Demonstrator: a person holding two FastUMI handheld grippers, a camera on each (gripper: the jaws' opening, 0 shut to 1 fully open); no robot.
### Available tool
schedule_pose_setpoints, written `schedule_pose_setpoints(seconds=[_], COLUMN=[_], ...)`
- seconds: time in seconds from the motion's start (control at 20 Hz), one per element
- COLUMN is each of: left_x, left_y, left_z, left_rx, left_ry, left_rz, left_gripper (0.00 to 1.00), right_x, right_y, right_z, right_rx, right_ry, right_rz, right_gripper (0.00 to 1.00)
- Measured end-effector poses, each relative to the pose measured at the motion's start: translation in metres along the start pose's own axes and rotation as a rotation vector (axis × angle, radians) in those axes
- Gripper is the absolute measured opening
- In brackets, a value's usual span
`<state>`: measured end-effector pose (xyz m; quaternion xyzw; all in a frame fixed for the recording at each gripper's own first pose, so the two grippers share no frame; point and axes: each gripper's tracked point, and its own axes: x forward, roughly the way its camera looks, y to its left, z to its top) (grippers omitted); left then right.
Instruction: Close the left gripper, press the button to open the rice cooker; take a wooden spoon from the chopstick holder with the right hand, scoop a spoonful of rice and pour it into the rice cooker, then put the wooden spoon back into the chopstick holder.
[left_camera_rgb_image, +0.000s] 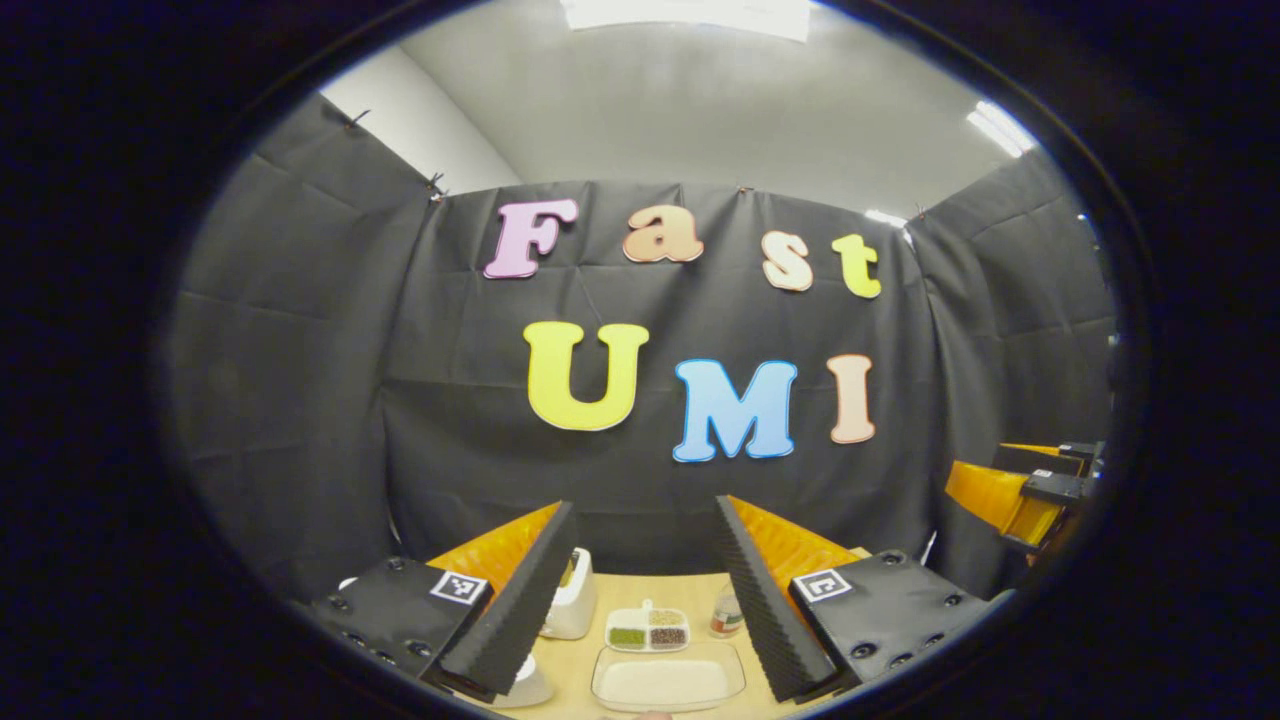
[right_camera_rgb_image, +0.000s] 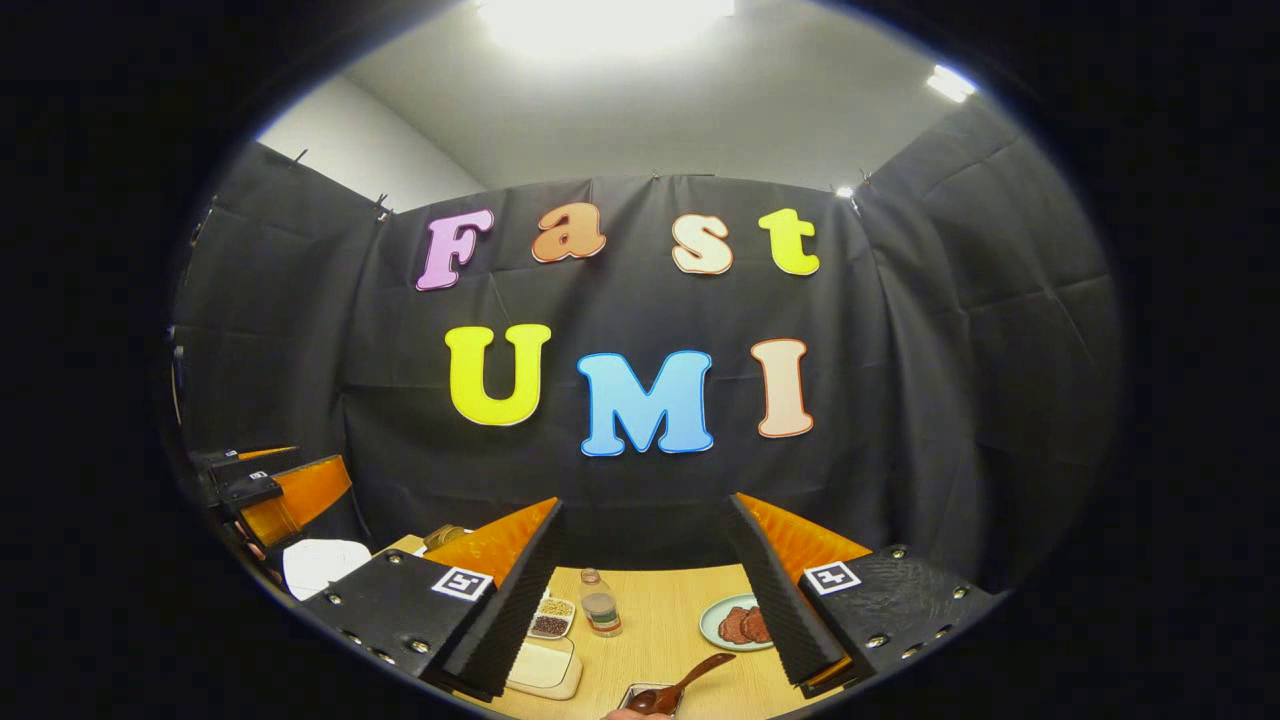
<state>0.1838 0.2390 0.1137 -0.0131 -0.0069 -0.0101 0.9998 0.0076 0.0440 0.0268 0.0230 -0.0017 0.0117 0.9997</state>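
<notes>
**Wooden spoon lying close under my open right tongs, handle pointing far-right**

I am holding the right tongs (right_camera_rgb_image: 645, 502) spread wide and gripping nothing. The wooden spoon (right_camera_rgb_image: 682, 686) is lying nearest, low between their fingers and right of the rice tray (right_camera_rgb_image: 545, 665). Its bowl is resting near me at what I take for the chopstick holder (right_camera_rgb_image: 634, 692), and its long axis is slanting away to the right, so these tongs are far the nearer pair. Left of the rice tray and farther off, my left tongs (left_camera_rgb_image: 643, 505) are also gaping, empty and facing the rice cooker (left_camera_rgb_image: 575, 605), whose lid I cannot judge. This is fitting both a spoon waiting to be picked and one returned after pouring.
</notes>
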Motion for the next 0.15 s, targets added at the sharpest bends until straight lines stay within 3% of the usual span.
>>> schedule_pose_setpoints(seconds=[0.15], left_x=[0.0042], left_y=[-0.0016], left_z=[-0.0078], left_rx=[0.010], left_ry=[0.007], left_rz=[-0.030], left_gripper=[0.95], right_x=[-0.0009], right_y=[0.0081], right_z=[-0.0021], right_rx=[-0.007], right_ry=[0.006], right_rz=[-0.021], right_gripper=[0.97])
